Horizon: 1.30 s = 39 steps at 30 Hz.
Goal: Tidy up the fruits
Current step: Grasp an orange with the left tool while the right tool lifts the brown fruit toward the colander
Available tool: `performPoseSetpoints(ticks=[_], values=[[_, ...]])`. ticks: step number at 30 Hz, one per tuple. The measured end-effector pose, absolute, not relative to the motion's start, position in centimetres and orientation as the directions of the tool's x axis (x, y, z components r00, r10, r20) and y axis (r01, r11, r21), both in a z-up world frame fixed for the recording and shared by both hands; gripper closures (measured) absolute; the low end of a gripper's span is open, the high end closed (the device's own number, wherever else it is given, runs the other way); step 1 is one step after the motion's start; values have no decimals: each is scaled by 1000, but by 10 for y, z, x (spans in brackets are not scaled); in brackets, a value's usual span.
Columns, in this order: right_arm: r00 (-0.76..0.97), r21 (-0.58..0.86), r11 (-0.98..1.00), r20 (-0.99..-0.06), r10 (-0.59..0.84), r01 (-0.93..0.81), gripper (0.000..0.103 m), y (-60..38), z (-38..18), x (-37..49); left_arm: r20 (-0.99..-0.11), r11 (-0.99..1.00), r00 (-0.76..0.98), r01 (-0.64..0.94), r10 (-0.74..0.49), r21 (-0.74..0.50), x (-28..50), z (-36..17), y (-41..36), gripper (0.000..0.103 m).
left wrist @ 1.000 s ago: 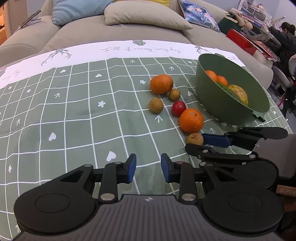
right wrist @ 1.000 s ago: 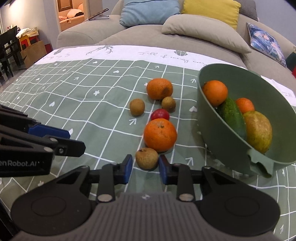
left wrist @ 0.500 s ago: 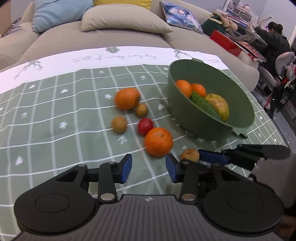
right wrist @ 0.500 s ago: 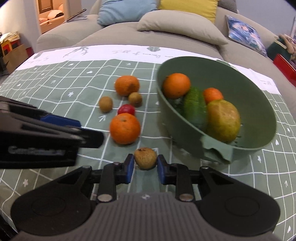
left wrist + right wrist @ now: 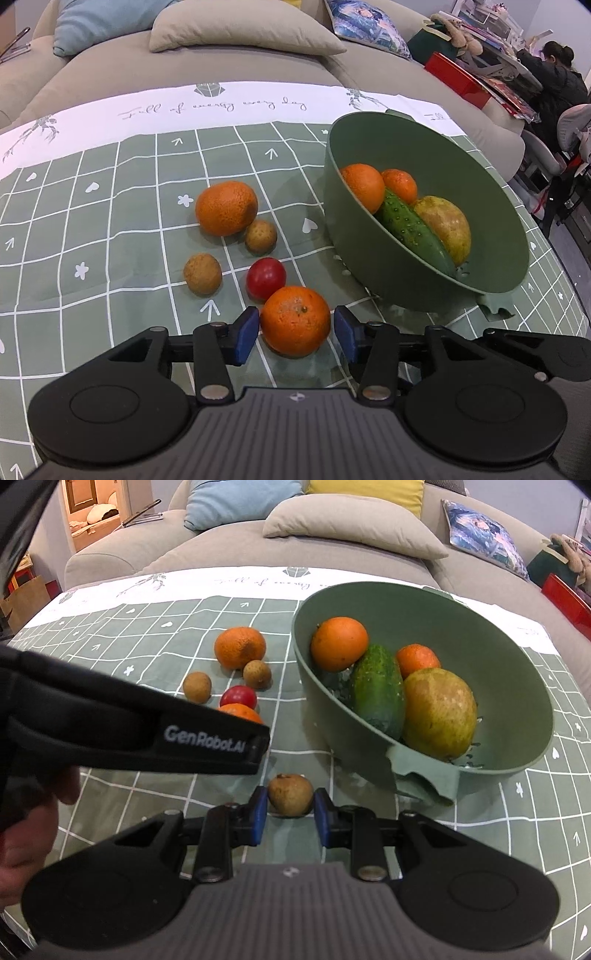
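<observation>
On the checked tablecloth (image 5: pixel 110 258), the left gripper (image 5: pixel 295 334) straddles an orange (image 5: pixel 294 320), pads wide, not yet clamped: close evenly across its widest part. The right gripper (image 5: pixel 289 814) brackets a small brown fruit (image 5: pixel 290 794), contact uncertain; the green bowl (image 5: pixel 498 686) stands just beside. Legible writing: "GenRobot.AI"; "Full of energy every day".

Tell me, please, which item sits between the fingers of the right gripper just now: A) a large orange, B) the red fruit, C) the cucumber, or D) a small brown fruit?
D: in the right wrist view the right gripper brackets a small brown fruit on the tablecloth, near the green bowl.
</observation>
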State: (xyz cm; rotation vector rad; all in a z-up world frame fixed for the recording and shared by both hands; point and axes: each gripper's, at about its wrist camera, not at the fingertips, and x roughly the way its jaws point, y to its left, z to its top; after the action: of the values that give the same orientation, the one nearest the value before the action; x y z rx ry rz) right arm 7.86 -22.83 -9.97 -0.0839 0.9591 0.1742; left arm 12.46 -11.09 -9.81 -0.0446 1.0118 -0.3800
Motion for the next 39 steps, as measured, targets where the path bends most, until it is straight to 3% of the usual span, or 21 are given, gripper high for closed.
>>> performPoseSetpoints(ticks=[7, 26, 39], values=[[561, 3, 982, -820, 110, -189, 80, -227, -100, 78, -817, 929, 458, 286, -349, -236, 125, -100, -108, 56], [559, 80, 942, -788, 260, -326, 80, -223, -50, 57, -802, 944, 506, 247, -318, -218, 82, -38, -80, 57], [553, -38, 914, -806, 211, -404, 80, -308, 1, 82, -758, 868, 440, 357, -482, -345, 102, 0, -137, 57]])
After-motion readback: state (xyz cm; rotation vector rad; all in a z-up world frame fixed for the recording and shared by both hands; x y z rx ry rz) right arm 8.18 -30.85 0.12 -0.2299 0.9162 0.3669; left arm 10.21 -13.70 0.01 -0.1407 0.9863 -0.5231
